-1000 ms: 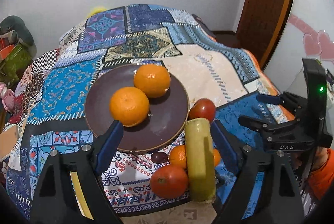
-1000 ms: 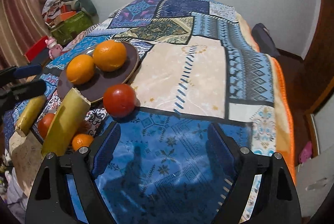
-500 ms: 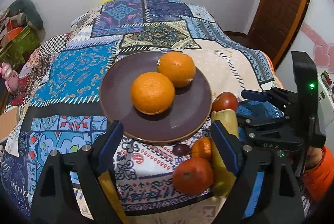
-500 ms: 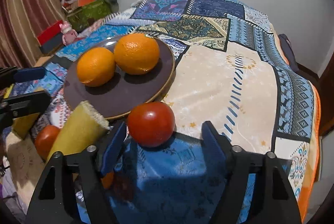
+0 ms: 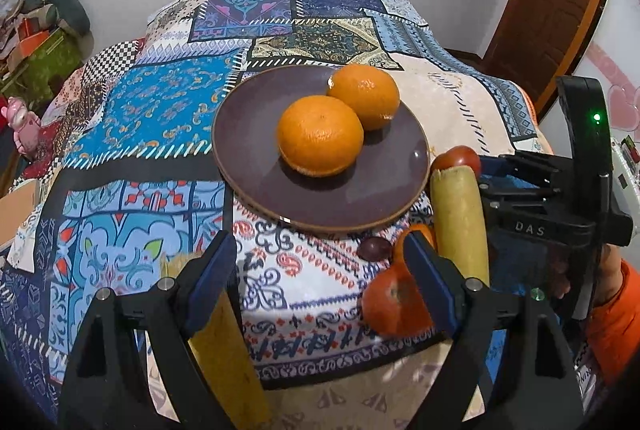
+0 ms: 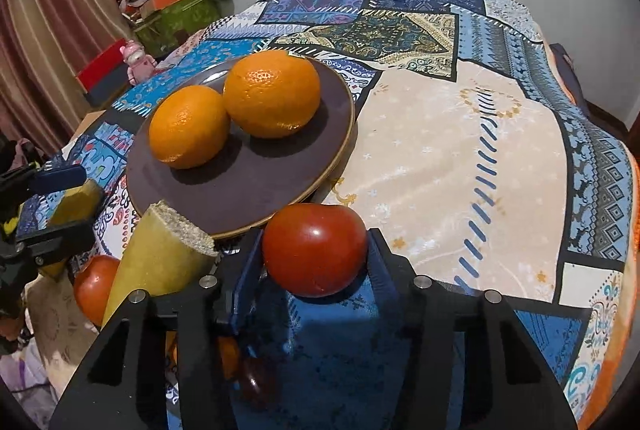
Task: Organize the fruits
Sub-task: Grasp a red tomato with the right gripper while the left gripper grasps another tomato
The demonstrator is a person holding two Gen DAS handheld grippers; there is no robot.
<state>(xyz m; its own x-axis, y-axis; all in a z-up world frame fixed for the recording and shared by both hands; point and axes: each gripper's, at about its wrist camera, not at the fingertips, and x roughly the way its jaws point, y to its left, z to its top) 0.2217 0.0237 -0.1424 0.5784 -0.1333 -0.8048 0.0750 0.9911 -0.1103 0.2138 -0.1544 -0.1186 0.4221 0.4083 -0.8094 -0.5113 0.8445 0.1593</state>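
Patchwork cloth (image 5: 152, 117) is covering the bed I'm working over, and the plate (image 5: 256, 165) near its front edge is carrying two oranges (image 5: 320, 135), so that part looks done. I'm bracketing the tomato (image 6: 315, 249) just off the plate's front rim with my right gripper (image 6: 316, 258), fingers at its sides; whether they're pinching, I cannot tell. My left gripper (image 5: 320, 262) is hanging spread and empty, leaving another tomato (image 5: 394, 304), a cane piece (image 5: 460, 226) and a small orange (image 5: 418, 232) waiting at the front edge.
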